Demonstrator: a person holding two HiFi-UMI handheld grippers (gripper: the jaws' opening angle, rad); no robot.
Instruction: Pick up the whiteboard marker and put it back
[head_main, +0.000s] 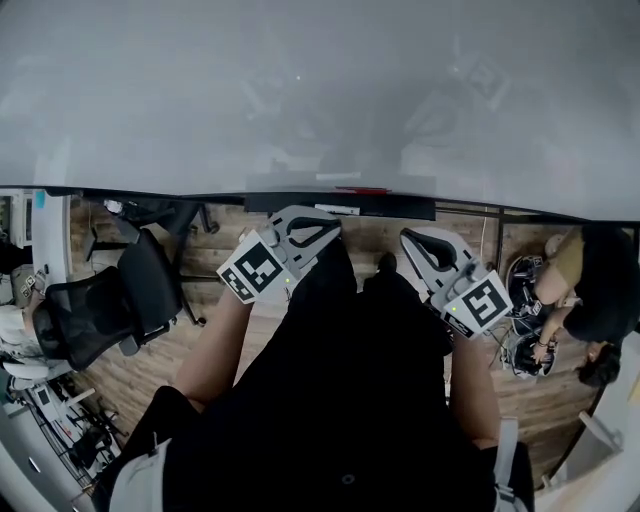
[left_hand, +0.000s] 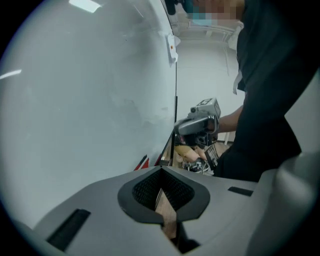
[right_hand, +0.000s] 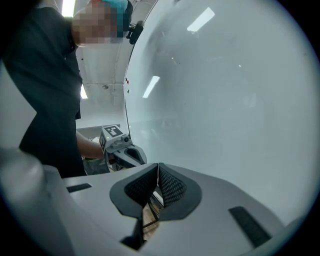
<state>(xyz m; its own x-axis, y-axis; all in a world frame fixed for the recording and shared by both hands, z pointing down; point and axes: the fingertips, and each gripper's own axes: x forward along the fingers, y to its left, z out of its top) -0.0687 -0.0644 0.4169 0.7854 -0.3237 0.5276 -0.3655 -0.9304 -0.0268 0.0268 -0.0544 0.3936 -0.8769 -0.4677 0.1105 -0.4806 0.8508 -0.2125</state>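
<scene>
A red whiteboard marker (head_main: 362, 189) lies on the dark tray (head_main: 400, 208) along the bottom edge of the whiteboard (head_main: 300, 90). My left gripper (head_main: 318, 222) is shut and holds nothing, its tips just below the tray and left of the marker. My right gripper (head_main: 415, 240) is also shut and empty, below the tray and right of the marker. In the left gripper view the shut left gripper (left_hand: 161, 187) points along the board, with the marker's red end (left_hand: 141, 163) beyond it. In the right gripper view the right gripper (right_hand: 158, 181) is shut too, facing the left gripper (right_hand: 122, 150).
A black office chair (head_main: 110, 300) stands on the wooden floor at the left. At the right a person (head_main: 590, 290) crouches over gear on the floor. My own dark clothing fills the lower middle of the head view.
</scene>
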